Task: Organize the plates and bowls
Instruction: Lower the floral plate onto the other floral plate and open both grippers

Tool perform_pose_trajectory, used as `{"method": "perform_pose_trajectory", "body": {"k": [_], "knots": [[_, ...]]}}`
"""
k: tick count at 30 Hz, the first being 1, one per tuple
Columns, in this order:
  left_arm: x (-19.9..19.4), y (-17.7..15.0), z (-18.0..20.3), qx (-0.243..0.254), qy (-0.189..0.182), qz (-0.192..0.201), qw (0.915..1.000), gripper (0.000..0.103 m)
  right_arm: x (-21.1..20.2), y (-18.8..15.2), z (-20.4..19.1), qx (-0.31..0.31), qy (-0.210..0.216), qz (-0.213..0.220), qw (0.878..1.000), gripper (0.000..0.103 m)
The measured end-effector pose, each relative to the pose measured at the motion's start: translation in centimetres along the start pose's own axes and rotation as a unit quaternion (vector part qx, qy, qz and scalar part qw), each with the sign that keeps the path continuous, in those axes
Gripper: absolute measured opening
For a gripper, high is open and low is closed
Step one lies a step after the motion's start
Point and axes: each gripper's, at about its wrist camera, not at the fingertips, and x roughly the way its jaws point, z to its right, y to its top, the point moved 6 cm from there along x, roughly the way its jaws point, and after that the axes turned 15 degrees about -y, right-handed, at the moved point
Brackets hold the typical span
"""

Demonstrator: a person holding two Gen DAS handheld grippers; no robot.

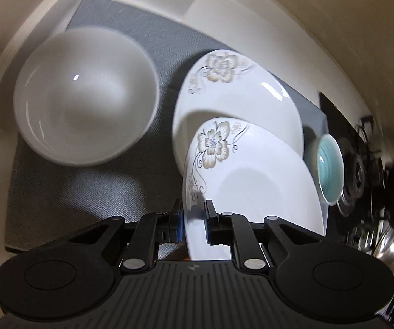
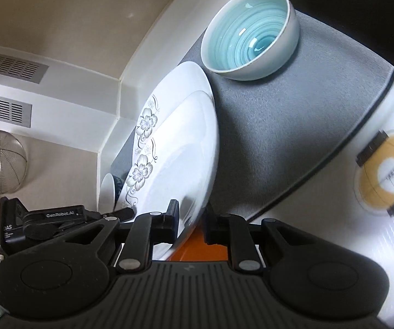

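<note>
Biggest thing is the grey mat point(image 2: 279, 126) covering most of the counter, prob there so the dishes don't slide or clack. On it, far side, sits a flowered plate point(image 1: 238, 93), and a 2nd flowered plate point(image 1: 252, 181) is held right over it, tilted, overlapping. Looks like it's about to get stacked on the 1st, tho I can't tell if they're touching yet. Both grippers pinch that upper plate by its near rim: left gripper point(image 1: 194, 213) has its jaws narrow w/ the rim between them, right gripper point(image 2: 190, 212) same deal in its own view, jaws narrow on the edge. Two grips makes sense imo, a wide plate would tip from one pinch point. To the left of the plates in the left cam there's a plain white bowl point(image 1: 86, 96), upright, a bit blurry. Smaller teal bowl point(image 2: 250, 28) sits upright on the far right part of the mat, just beside the plates, not stacked w/ anything. Smallest: a wire strainer point(image 2: 0, 161) hanging on the wall, way off to the side.
</note>
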Motion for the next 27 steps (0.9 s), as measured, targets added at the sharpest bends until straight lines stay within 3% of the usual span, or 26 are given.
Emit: {"method": "perform_pose_trajectory", "body": {"k": [3, 7, 9, 10, 13, 14, 16, 17, 27], "knots": [[0.4, 0.2, -0.4, -0.031, -0.010, 0.000, 0.9995, 0.016, 0.4, 0.8, 0.1, 0.013, -0.002, -0.003, 1.000, 0.017], [-0.2, 0.1, 0.2, -0.013, -0.004, 0.011, 0.9998, 0.022, 1.2, 1.4, -0.3, 0.008, -0.002, -0.007, 1.000, 0.017], [-0.8, -0.9, 0.1, -0.021, -0.009, 0.010, 0.9997, 0.043, 1.3, 1.4, -0.4, 0.004, -0.003, -0.005, 1.000, 0.017], [-0.7, -1.6, 0.0, -0.028, -0.012, 0.004, 0.9995, 0.048, 1.5, 1.5, -0.4, 0.003, -0.003, -0.005, 1.000, 0.017], [0.2, -3.3, -0.4, -0.045, -0.026, -0.013, 0.9986, 0.052, 1.8, 1.8, -0.7, -0.001, -0.004, -0.006, 1.000, 0.017], [0.4, -3.4, -0.5, -0.053, -0.033, -0.006, 0.9981, 0.051, 1.9, 1.9, -0.7, -0.003, -0.007, -0.004, 1.000, 0.017], [0.9, -3.3, -0.5, -0.060, -0.049, 0.000, 0.9970, 0.038, 2.0, 2.0, -0.7, -0.006, -0.009, -0.003, 1.000, 0.017], [1.0, -3.2, -0.2, -0.062, -0.066, 0.002, 0.9959, 0.022, 2.0, 2.1, -0.8, -0.010, -0.013, -0.002, 1.000, 0.017], [1.1, -2.1, -0.2, -0.071, -0.054, 0.016, 0.9959, 0.022, 3.3, 3.0, -1.3, -0.017, -0.020, -0.022, 0.999, 0.019]]}}
